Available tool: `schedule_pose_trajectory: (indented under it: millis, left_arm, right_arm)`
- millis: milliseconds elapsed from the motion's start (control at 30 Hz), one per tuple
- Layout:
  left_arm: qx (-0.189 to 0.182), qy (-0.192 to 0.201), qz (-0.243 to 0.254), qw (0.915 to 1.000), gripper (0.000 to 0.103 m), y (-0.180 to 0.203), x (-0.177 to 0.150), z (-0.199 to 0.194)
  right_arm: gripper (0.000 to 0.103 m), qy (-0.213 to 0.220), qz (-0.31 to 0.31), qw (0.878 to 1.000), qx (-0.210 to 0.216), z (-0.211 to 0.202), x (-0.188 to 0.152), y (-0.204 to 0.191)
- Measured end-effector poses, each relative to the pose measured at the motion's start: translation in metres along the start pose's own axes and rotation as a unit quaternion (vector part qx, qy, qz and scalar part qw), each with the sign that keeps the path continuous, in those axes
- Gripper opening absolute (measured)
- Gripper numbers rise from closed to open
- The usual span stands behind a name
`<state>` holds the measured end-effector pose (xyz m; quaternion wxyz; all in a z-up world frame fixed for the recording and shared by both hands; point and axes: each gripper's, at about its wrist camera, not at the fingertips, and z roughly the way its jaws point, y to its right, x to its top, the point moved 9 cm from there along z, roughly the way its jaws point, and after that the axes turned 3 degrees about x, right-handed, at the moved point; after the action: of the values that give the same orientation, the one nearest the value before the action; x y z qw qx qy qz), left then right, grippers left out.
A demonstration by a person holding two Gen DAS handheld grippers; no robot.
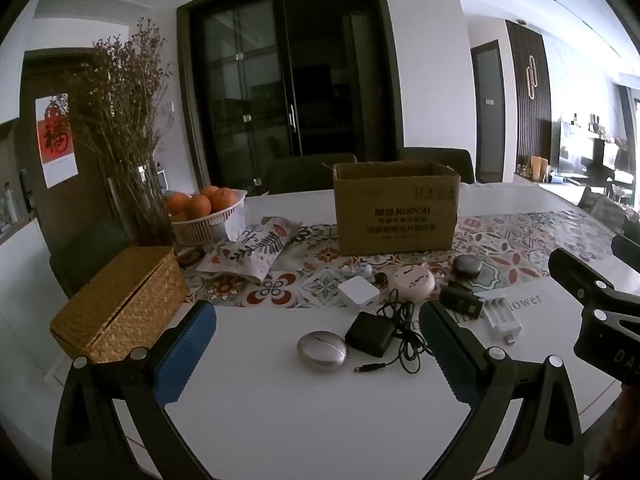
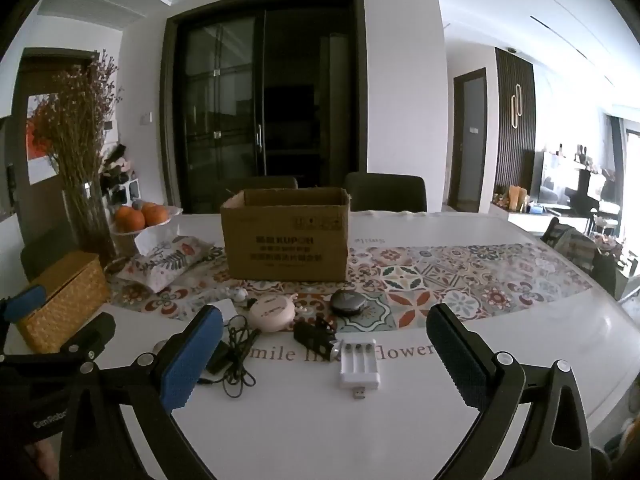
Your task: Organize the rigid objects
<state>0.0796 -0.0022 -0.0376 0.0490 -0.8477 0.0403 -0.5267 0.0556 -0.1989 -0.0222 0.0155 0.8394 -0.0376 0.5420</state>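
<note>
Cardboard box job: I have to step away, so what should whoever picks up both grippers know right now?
Left gripper: fingers wide open, holding nothing.
Right gripper: the same.
Cardboard box stands open-topped on the patterned runner.
In front of it lie the silver oval case, black adapter with cable, white cube, pink round case, dark round case and white battery charger.
Nothing lifted yet; all remain to be sorted.
</note>
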Motion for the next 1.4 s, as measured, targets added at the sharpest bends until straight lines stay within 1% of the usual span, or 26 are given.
schedule_pose_trajectory:
  millis: [1400]
  left_arm:
    - [-0.005,-0.004,0.001,1.0000,0.103,0.0024,-0.0032,0.0004]
  right_arm:
    - [0.103,-0.002,0.001,1.000,0.005,0.0011,-0.0015,-0.0017]
